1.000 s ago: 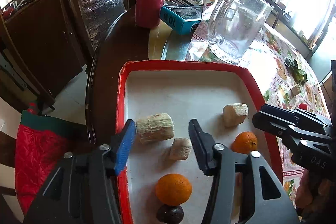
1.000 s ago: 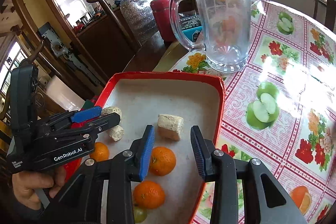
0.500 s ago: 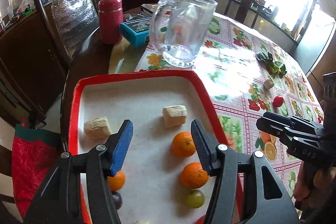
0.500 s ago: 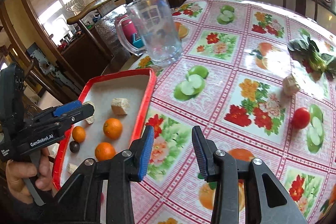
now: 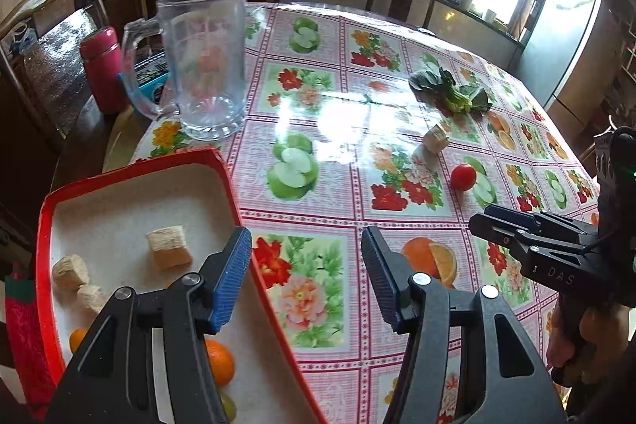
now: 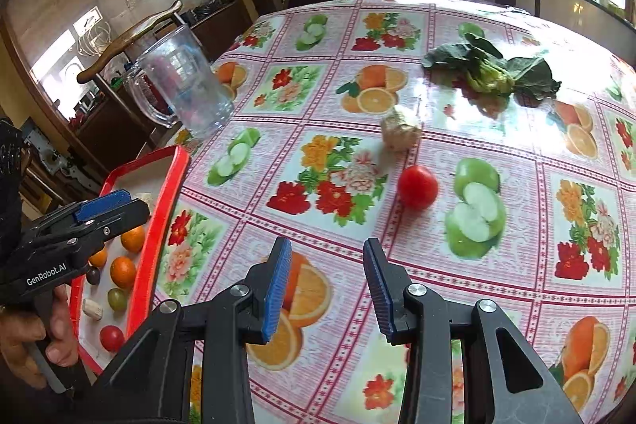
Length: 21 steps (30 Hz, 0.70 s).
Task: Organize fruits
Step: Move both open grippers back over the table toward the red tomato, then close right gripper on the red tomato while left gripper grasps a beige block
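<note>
A red tray at the left holds oranges, beige chunks, a green grape, a dark fruit and a small tomato. On the flowered tablecloth lie a red tomato, a beige chunk and a leafy green. My left gripper hangs open over the tray's right rim and the cloth, holding nothing. My right gripper is open and holds nothing. It hovers over the cloth, with the tomato ahead and slightly to the right.
A tall glass mug stands behind the tray, with a red flask and a blue box to its left. Wooden chairs ring the round table. A hand grips the left tool.
Both grippers have swung right, from over the tray to over the tablecloth. The loose tomato, chunk and leafy green came into view. Neither pair of jaws changed visibly.
</note>
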Available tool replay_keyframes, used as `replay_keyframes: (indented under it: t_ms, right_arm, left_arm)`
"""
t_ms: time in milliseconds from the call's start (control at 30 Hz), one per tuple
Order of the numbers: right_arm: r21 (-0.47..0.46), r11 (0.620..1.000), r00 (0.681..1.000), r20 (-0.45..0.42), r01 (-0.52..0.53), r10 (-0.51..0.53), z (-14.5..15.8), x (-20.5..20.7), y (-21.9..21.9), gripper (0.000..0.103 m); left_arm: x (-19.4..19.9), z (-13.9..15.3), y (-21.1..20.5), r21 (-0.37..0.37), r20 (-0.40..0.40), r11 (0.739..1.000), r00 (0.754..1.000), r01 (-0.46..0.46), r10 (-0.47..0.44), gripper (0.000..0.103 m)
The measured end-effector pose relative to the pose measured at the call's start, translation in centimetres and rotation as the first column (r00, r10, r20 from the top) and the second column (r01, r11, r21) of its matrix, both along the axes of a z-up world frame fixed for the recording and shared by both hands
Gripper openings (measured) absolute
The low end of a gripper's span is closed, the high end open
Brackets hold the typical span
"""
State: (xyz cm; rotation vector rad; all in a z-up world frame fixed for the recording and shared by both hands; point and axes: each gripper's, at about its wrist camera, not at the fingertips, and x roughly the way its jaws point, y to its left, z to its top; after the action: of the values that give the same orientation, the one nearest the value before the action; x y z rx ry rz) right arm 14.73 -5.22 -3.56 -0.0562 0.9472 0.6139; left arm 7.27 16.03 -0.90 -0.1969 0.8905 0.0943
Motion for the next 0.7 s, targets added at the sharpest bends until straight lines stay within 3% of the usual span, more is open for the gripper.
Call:
replay_keyframes:
  t_ms: [267, 600, 700]
  right_arm:
    - [-0.029, 0.998, 0.998, 0.0, 0.059, -0.059, -1.6, 3.0, -2.4, 0.04]
    - [-0.024, 0.999, 0.999, 0.002, 0.04, -0.04, -2.8, 5.9, -0.9, 0.04]
    - [-0.029, 0.999, 0.999, 0.01, 0.031, -0.03, -3.1, 6.2, -0.8, 0.032]
  left_arm:
    - [4.4, -0.5, -3.7, 0.016, -0.024, 0.997, 0.997, 0.073, -0.073, 0.056]
    - [10.3, -1.4, -6.1, -0.017, -0.044, 0.992, 0.991, 0.123, -0.123, 0.056]
    - [11.8, -1.9, -6.9, -0.031, -0.055, 0.991, 0.989, 0.133, -0.135, 0.056]
